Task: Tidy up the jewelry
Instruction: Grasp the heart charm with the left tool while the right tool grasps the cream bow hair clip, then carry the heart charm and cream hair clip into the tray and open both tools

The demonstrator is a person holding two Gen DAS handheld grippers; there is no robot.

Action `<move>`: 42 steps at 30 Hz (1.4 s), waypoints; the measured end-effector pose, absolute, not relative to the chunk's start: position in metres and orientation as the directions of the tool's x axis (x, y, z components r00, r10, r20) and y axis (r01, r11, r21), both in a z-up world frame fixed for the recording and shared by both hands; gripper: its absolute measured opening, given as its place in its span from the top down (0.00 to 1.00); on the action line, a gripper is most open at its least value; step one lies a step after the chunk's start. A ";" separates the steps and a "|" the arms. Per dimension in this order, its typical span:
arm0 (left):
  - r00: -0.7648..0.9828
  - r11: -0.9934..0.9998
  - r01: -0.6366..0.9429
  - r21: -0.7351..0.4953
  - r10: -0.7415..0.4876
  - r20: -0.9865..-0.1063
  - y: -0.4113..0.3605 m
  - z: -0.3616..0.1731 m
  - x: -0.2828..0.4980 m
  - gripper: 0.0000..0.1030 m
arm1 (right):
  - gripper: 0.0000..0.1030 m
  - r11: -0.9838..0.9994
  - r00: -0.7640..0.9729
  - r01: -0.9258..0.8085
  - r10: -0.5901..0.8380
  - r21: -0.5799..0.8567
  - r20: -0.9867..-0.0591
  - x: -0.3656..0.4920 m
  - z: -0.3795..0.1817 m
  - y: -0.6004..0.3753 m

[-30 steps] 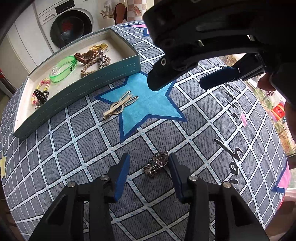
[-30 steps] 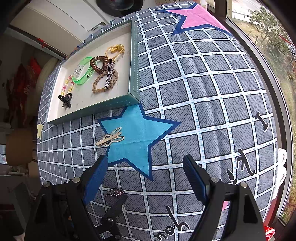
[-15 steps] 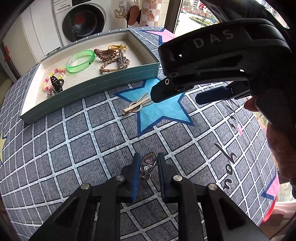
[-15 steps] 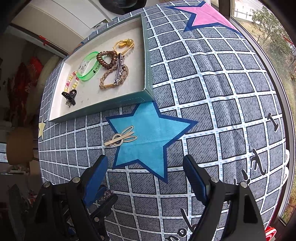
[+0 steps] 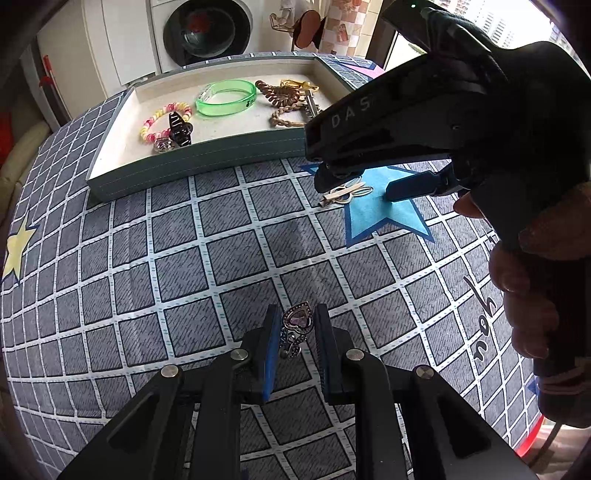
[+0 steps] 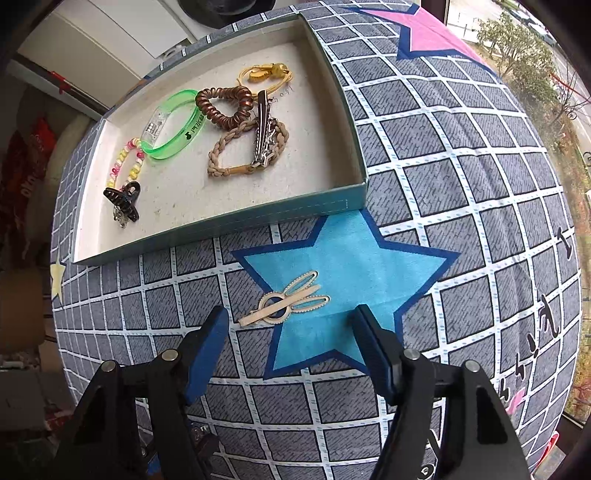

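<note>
My left gripper [image 5: 295,325] is shut on a dark metal heart-shaped brooch [image 5: 297,321] with a purple stone, held above the checked cloth. My right gripper [image 6: 291,325] is open and hovers low over a cream scissor-shaped hair clip [image 6: 286,301] lying on the blue star [image 6: 347,266]. In the left wrist view the right gripper [image 5: 354,186] hangs over the same clip [image 5: 345,192]. The teal tray [image 6: 258,216] beyond holds a green bangle [image 6: 175,123], a brown coil tie [image 6: 223,105], a braided band, a silver clip, a beaded bracelet and a black claw clip.
The grey checked cloth [image 5: 184,258] covers the table. The tray [image 5: 192,158] lies at the far side. A washing machine [image 5: 199,33] stands behind the table. A window runs along the right edge.
My left gripper closed on the heart brooch and lifted it off the cloth. My right gripper moved forward and down over the scissor clip, still open.
</note>
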State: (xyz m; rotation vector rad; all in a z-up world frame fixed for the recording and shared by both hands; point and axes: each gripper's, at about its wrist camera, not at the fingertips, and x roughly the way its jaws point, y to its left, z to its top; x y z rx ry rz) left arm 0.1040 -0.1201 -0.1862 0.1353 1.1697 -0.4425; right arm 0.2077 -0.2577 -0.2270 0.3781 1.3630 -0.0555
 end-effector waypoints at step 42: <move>0.404 0.948 0.275 -0.161 -0.266 -0.875 -0.074 -0.147 0.176 0.70 | 0.47 0.958 0.321 0.037 0.257 0.283 -0.912 0.185 -0.163 -0.281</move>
